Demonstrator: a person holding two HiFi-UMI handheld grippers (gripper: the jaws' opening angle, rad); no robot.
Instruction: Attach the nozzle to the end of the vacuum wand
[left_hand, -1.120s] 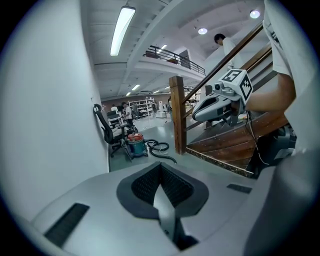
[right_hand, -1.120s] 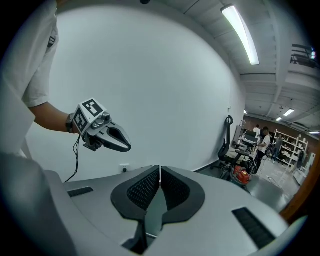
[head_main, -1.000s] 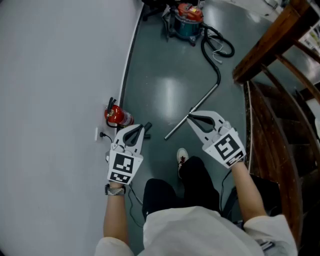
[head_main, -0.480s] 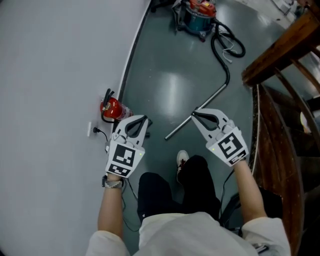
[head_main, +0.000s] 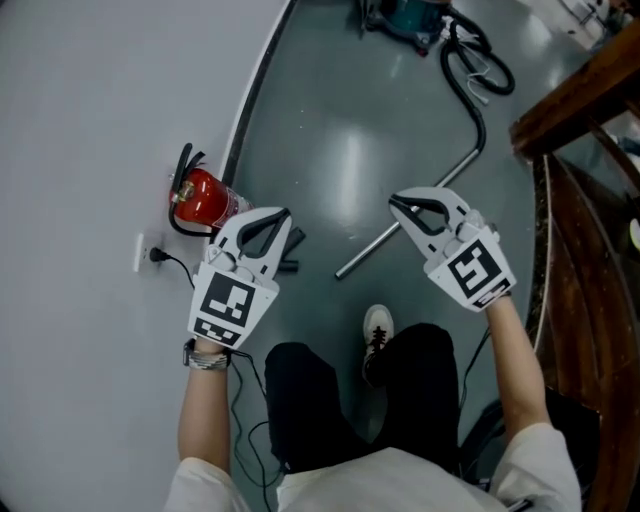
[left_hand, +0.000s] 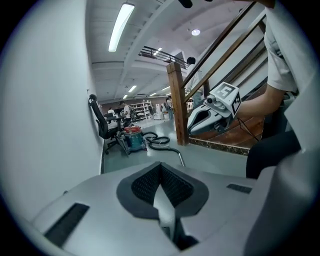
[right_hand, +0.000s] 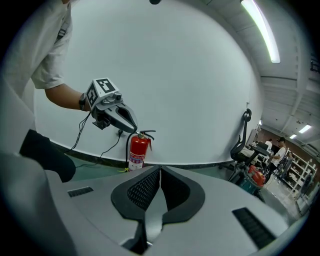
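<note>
The metal vacuum wand (head_main: 410, 225) lies slantwise on the grey-green floor, its black hose (head_main: 468, 70) curling back to the vacuum canister (head_main: 410, 15) at the top edge. A small black part (head_main: 291, 262), possibly the nozzle, lies on the floor, half hidden under my left gripper (head_main: 287, 213). That gripper is shut and empty, left of the wand's near end. My right gripper (head_main: 392, 199) is also shut and empty, hanging over the wand's middle. The left gripper view shows the wand (left_hand: 179, 156), the canister (left_hand: 132, 139) and the right gripper (left_hand: 212, 112) beyond its own shut jaws.
A red fire extinguisher (head_main: 200, 195) stands against the white curved wall (head_main: 90, 120), beside a wall socket with a cable (head_main: 150, 256). A wooden stair railing (head_main: 575, 90) runs along the right. The person's shoe (head_main: 377, 330) is just below the wand. An office chair (right_hand: 243, 142) stands further back.
Both grippers have sunk towards the floor, still shut. The view has dropped with them, so the canister has slid to the top edge and the extinguisher looks larger.
</note>
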